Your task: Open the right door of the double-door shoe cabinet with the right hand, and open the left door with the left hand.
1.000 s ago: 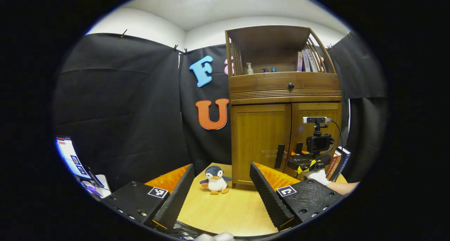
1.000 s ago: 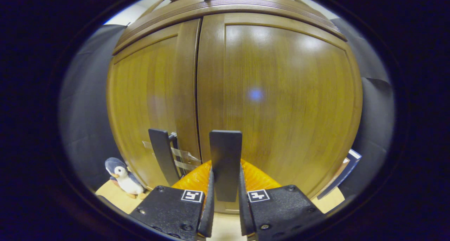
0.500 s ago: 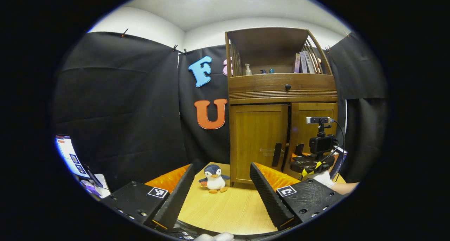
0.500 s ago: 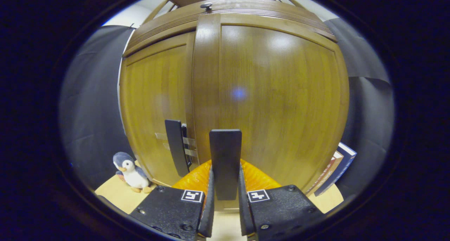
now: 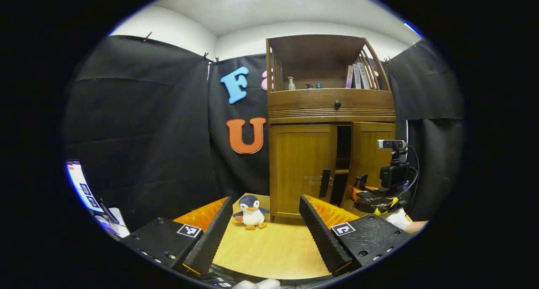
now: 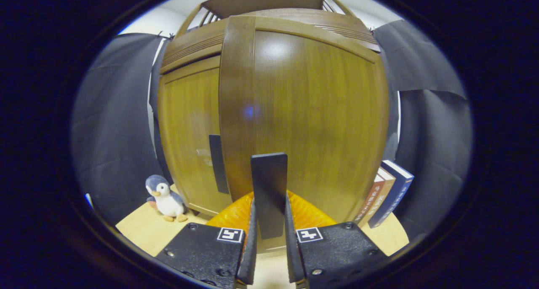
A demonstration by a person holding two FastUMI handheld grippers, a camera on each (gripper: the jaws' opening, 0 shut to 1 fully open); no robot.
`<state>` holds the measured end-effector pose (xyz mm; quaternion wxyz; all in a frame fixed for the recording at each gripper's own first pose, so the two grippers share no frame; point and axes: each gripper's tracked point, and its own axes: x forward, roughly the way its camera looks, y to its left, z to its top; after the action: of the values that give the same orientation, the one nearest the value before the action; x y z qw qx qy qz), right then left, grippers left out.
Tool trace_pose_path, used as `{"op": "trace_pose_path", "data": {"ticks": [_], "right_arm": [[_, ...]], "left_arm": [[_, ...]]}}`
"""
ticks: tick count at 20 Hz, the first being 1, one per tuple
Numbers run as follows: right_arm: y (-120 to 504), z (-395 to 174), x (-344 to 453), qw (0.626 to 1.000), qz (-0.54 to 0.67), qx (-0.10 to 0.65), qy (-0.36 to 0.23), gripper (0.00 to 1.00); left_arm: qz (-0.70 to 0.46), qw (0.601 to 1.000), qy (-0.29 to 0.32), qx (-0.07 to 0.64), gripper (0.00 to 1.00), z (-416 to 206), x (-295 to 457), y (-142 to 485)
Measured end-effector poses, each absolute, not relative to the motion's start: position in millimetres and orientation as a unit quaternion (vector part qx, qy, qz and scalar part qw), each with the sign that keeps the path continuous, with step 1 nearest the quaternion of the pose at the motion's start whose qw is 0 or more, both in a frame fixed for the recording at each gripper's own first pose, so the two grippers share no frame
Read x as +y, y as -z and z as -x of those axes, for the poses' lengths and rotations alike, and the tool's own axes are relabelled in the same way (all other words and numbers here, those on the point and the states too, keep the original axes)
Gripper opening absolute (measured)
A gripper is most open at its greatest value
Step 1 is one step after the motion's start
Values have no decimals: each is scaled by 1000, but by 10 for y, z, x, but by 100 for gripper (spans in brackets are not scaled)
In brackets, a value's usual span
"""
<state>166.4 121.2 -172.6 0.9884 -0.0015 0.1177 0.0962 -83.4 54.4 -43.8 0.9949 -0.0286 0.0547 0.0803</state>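
both tongs first: my right gripper (image 6: 269, 255) is clamped on the right door's handle (image 6: 269, 192), a dark upright bar pinched between its two fingers, while my left gripper (image 5: 265, 234) has its fingers spread wide apart with nothing between them, hovering low over the table (image 5: 273, 251), well back from the shoe cabinet (image 5: 330, 129).

from the left gripper view i see the whole cabinet standing on the table against the black wall cloth. its right door (image 5: 372, 154) is swung partly out, leaving a dark gap beside the left door (image 5: 301, 167), which sits flush and closed with its own dark handle (image 5: 325, 183) untouched. the right gripper (image 5: 361, 183) shows there from the side, held level at the open door's edge, with a gloved hand (image 5: 398, 218) behind it and a camera mount on top.

the right gripper view looks straight at the right door's face (image 6: 311, 112) from close up, and shows books (image 6: 385, 194) leaning beside the cabinet's right side.

a toy penguin (image 5: 251, 206) stands on the table just left of the cabinet's base. small bottles (image 5: 291, 83) sit on the upper shelf.
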Motion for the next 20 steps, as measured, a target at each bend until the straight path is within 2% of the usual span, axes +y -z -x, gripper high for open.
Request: {"op": "trace_pose_path", "data": {"ticks": [6, 7, 8, 15, 20], "right_arm": [[1721, -1301, 894, 989, -9, 122, -88, 31], [1720, -1256, 837, 988, -8, 124, -87, 31], [1723, -1206, 787, 989, -7, 124, -85, 30], [1711, -910, 352, 990, -2, 128, -62, 25], [1711, -791, -130, 992, -7, 127, -15, 20]], "left_arm": [[24, 997, -48, 48, 96, 832, 437, 428], [23, 998, -43, 45, 100, 800, 391, 409], [22, 998, -37, 44, 96, 770, 344, 400], [29, 999, 6, 41, 96, 684, 106, 371], [27, 998, 36, 40, 96, 638, -94, 347]]}}
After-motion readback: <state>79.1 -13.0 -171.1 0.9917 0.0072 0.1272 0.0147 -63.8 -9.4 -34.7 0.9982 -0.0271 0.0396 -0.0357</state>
